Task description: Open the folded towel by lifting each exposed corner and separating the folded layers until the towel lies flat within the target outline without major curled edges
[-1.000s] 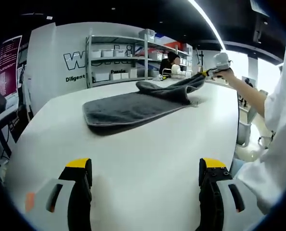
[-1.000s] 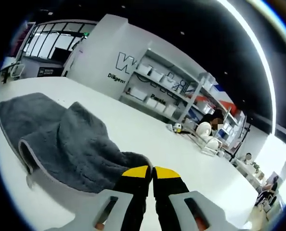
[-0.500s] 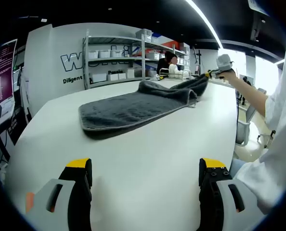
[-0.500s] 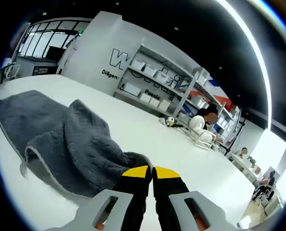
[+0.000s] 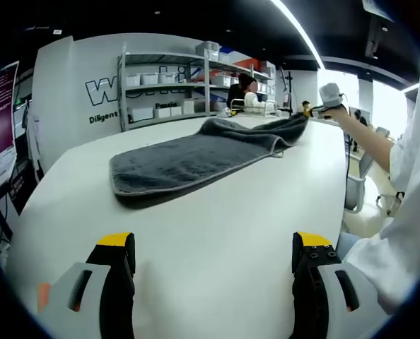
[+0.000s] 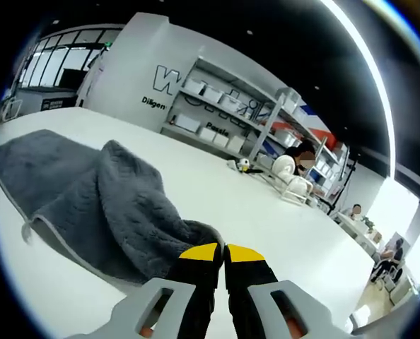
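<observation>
Left gripper view: left tool (image 5: 213, 263) hovers low over the white table (image 5: 217, 212), jaws wide apart, gripping nothing. The dark grey terry towel with pale edging (image 5: 189, 159) lies ahead on the table — its far corner pulled up by the right tool (image 5: 307, 111).

Right gripper view: right tool (image 6: 220, 253) has its yellow-tipped jaws pinched together on a towel (image 6: 104, 198) corner; the rest drapes to the left, partly folded — one layer raised.

Lab/office: shelving w/ white bins (image 5: 169, 79), lettered wall (image 6: 125, 63), big white table (image 5: 217, 212).

Grey towel (image 5: 189, 159) on white table (image 5: 217, 233)
</observation>
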Demonstrator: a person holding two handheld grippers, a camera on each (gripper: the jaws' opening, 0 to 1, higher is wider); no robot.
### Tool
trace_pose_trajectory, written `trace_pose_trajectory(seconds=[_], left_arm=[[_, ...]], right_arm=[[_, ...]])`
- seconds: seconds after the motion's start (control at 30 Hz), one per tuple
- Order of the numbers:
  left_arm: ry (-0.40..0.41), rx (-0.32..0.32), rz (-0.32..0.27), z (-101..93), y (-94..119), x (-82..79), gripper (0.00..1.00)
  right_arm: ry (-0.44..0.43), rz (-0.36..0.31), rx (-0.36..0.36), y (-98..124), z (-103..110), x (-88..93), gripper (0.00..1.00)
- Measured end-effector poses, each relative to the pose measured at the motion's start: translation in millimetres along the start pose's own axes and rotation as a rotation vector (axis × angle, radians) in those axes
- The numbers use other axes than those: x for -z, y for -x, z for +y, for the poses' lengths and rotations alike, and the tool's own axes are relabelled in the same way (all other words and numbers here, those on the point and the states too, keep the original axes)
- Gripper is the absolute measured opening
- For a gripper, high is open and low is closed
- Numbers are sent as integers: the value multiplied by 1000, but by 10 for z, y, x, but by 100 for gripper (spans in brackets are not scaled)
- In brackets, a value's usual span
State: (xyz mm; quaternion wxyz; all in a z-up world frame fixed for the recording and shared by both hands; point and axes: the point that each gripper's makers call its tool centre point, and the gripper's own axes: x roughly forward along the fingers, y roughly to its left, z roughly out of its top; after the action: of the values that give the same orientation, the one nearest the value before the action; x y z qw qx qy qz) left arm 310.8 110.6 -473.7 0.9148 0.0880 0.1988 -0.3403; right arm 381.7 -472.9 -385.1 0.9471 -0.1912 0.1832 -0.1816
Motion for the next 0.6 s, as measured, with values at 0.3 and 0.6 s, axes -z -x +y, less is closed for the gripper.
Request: trace_pose_trajectory(seconds=[0.3, 0.6], left_arm=[[-12, 14, 4, -67, -71, -41, 91], [-18, 21, 9, -112, -119, -69, 91]], right_arm=[[-23, 25, 12, 29, -105, 178, 0], [-39, 45, 4, 30, -129, 329, 0]])
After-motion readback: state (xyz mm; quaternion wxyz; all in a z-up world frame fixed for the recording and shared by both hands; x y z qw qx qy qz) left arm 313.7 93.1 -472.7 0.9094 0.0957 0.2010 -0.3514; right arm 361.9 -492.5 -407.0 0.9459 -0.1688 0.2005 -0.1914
